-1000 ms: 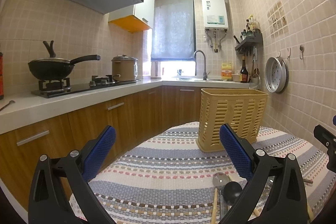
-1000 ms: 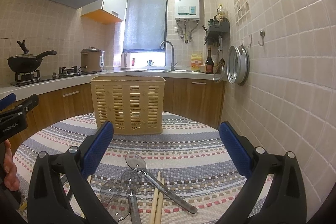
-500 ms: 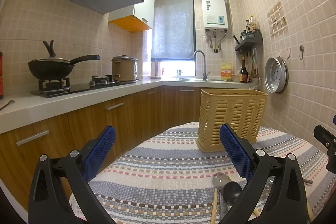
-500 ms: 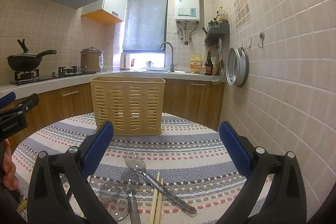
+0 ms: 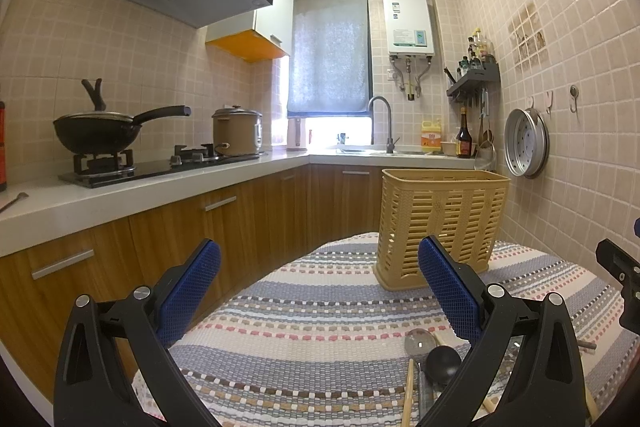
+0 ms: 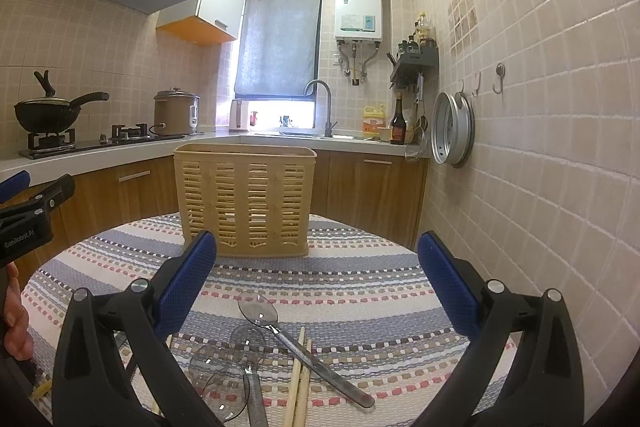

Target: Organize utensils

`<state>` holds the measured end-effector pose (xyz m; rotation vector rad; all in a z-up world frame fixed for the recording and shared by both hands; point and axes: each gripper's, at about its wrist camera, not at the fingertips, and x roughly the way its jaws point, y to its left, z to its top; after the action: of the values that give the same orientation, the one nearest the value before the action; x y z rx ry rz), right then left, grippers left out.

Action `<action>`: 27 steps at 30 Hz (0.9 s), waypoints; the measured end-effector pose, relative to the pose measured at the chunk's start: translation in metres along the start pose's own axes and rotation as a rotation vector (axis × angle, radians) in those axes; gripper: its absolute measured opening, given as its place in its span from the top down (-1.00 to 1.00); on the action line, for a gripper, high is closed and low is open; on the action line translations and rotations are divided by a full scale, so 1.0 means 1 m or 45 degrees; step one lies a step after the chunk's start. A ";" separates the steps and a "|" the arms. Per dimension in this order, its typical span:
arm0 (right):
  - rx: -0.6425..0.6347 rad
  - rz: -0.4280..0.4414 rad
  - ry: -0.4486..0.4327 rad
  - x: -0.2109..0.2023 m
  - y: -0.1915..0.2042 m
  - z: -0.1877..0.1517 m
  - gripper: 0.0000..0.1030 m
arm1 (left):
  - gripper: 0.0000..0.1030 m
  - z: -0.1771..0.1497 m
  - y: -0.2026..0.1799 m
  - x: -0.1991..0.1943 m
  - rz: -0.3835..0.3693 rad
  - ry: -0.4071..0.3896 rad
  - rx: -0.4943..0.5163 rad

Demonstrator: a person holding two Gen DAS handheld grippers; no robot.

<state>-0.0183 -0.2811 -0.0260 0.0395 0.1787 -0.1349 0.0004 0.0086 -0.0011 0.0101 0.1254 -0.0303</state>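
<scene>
A tan slotted utensil basket [image 6: 245, 199] stands upright at the far side of a round table with a striped cloth [image 6: 360, 291]; it also shows in the left wrist view [image 5: 440, 223]. In front of it lie a metal spoon [image 6: 280, 327], a pair of wooden chopsticks [image 6: 300, 375] and further spoons [image 6: 236, 379]. My right gripper [image 6: 316, 271] is open and empty above the utensils. My left gripper [image 5: 318, 279] is open and empty over the table's left part, with a spoon [image 5: 418, 343] and a black ladle head [image 5: 442, 365] by its right finger.
A kitchen counter [image 5: 120, 187] with a wok [image 5: 100, 131] and a rice cooker [image 5: 236, 131] runs along the left. A tiled wall [image 6: 540, 147] with a hanging metal tray [image 6: 452, 131] is close on the right. The left gripper's body [image 6: 28, 223] shows at the right view's left edge.
The right gripper has risen and tilted very slightly, so the basket sits a little lower in its view. The left gripper has not moved.
</scene>
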 end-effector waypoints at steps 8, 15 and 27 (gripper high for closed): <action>0.000 -0.006 0.002 0.001 0.001 -0.001 -0.87 | -0.86 -0.001 -0.001 -0.001 0.003 -0.003 0.003; 0.007 -0.018 0.001 0.002 -0.001 0.000 -0.87 | -0.86 -0.001 0.000 -0.002 0.002 0.000 0.003; -0.023 -0.142 0.094 0.019 -0.001 0.001 -0.87 | -0.86 0.000 0.003 0.008 0.004 0.076 0.006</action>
<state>0.0001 -0.2847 -0.0289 0.0162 0.2557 -0.2432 0.0089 0.0115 -0.0022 0.0156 0.1853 -0.0275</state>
